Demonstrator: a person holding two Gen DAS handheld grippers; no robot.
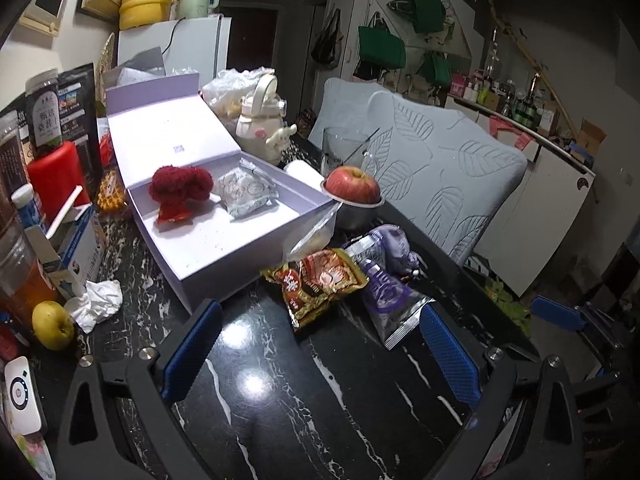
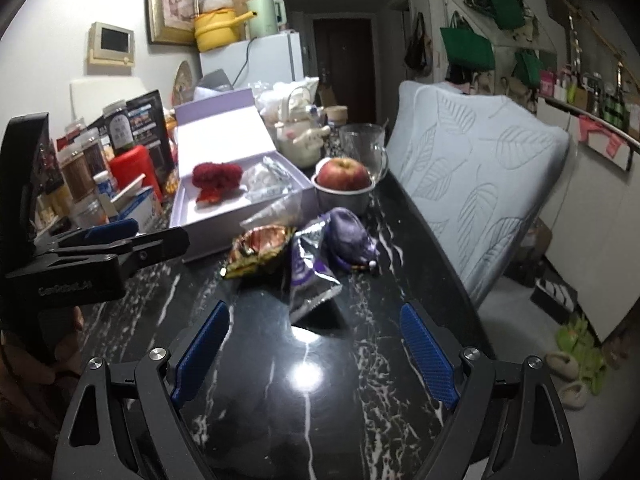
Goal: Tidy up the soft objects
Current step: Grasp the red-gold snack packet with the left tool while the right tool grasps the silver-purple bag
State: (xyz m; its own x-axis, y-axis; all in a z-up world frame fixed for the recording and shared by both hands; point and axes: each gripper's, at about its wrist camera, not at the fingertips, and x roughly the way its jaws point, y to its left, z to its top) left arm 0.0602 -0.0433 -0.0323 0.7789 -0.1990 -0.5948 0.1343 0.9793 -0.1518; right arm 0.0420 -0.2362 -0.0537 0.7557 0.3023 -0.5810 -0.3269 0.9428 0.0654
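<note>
Both pairs of tongs hung spread and empty above the dark marbled table (image 1: 280,392), the left tongs (image 1: 320,344) and the right tongs (image 2: 314,354) each pointed toward the heap of soft things waiting to be sorted. A lilac box (image 1: 224,252) stood with its lid propped back, evidently serving as the collecting place: a red woolly bundle (image 1: 181,185) and a pale soft packet (image 1: 249,193) already lay inside, side by side. Just beside the box's near corner sat a gold snack bag (image 1: 320,284), a purple foil pouch (image 1: 386,294) touching it, and a purple cloth pouch (image 2: 349,236) behind. An apple (image 1: 353,185) rested in a metal bowl (image 1: 356,214) nearby, probably no part of the job. The snack bag looked the likeliest next pick.
</note>
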